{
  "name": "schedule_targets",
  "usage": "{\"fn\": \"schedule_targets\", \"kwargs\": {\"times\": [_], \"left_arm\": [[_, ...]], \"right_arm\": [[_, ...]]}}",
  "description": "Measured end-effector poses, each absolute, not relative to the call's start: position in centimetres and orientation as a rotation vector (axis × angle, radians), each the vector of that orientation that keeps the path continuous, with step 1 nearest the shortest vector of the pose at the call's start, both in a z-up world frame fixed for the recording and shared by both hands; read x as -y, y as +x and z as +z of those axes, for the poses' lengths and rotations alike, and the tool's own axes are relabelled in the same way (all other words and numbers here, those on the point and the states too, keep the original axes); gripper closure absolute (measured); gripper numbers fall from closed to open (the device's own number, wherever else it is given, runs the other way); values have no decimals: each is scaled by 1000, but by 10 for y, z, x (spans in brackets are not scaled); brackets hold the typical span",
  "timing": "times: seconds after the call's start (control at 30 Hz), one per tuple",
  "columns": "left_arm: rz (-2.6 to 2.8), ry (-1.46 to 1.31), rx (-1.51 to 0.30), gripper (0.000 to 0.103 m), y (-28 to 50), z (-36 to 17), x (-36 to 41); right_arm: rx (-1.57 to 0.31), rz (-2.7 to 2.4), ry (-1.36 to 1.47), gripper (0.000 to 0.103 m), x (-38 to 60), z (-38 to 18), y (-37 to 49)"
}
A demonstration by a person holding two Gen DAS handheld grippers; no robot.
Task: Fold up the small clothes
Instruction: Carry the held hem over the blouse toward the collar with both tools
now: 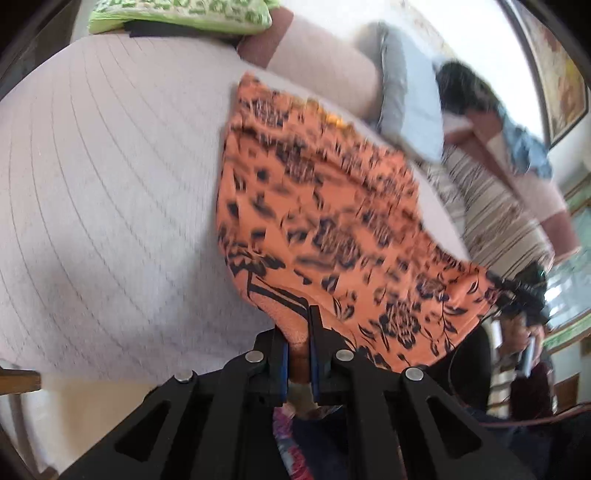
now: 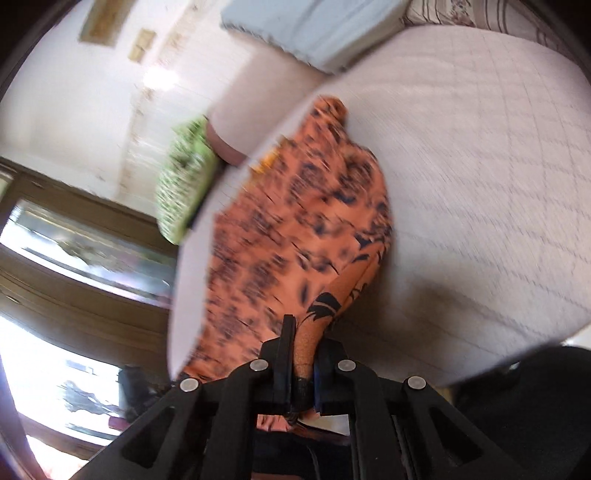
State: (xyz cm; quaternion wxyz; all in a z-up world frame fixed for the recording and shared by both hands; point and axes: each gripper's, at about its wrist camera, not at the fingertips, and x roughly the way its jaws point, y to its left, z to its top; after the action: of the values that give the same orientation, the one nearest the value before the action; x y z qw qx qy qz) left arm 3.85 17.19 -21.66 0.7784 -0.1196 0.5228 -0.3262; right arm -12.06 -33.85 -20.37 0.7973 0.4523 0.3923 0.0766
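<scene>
An orange garment with a dark floral print (image 1: 325, 221) lies stretched over the pale quilted bed (image 1: 110, 184), its near edge lifted. My left gripper (image 1: 298, 332) is shut on one near corner of it. In the right wrist view the same orange garment (image 2: 295, 229) runs away across the bed (image 2: 480, 184), and my right gripper (image 2: 304, 350) is shut on its other near corner. In the left wrist view the right gripper (image 1: 524, 291) shows at the cloth's far right corner. Both views are motion-blurred.
A green patterned cushion (image 1: 177, 14) and a pink bolster (image 1: 321, 62) lie at the bed's head, with a grey-blue pillow (image 1: 410, 107) and a pile of clothes (image 1: 498, 177) beside them. A window (image 2: 74, 243) is left of the bed.
</scene>
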Motion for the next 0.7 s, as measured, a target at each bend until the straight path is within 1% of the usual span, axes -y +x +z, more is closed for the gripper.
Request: {"fn": "schedule_targets", "kwargs": {"times": [0.13, 0.3, 0.43, 0.6, 0.7], "left_arm": [[-704, -351, -1086, 94, 61, -198, -187], [-670, -403, -1055, 94, 105, -184, -191], [-648, -425, -1062, 94, 151, -177, -183], [-595, -422, -1087, 94, 223, -175, -159], [-569, -408, -1104, 94, 267, -178, -139]], "right_arm": [[-740, 197, 1015, 96, 353, -178, -108], [-688, 211, 1027, 96, 365, -153, -76], [-669, 212, 1009, 96, 374, -136, -33], [-670, 168, 1029, 96, 396, -137, 33], [-666, 125, 1068, 96, 416, -153, 83]]}}
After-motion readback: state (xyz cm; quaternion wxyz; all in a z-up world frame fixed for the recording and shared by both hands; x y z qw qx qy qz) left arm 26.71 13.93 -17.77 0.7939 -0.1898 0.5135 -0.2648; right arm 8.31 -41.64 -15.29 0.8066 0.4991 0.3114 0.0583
